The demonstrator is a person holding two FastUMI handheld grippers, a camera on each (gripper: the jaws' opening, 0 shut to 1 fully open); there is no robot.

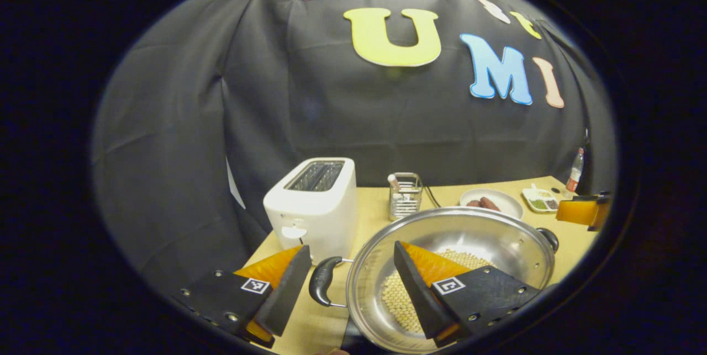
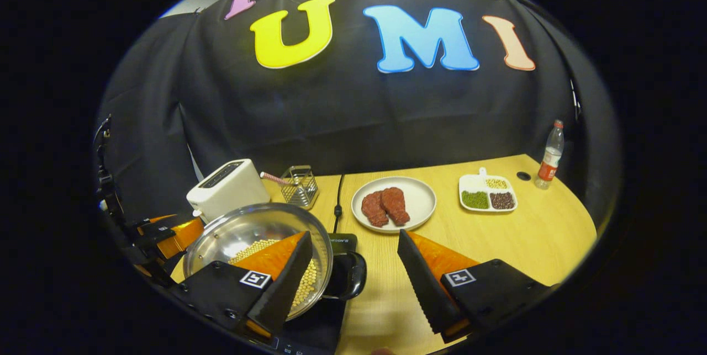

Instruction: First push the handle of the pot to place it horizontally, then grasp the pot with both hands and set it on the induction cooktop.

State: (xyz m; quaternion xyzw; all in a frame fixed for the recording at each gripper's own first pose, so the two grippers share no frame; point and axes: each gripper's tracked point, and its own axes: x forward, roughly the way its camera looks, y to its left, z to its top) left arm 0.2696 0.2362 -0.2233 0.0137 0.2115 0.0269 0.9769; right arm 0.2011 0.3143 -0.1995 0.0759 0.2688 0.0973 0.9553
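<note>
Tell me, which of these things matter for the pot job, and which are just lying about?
In the job:
- pot holding beans
- pot handles
- induction cooktop
- left claw, right claw

Lying about:
- toaster
- wire rack
- plate of meat
- divided dish
- bottle

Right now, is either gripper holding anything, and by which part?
Nothing is held. The left gripper is open astride the pot handle; the right gripper is open astride the other handle.
</note>
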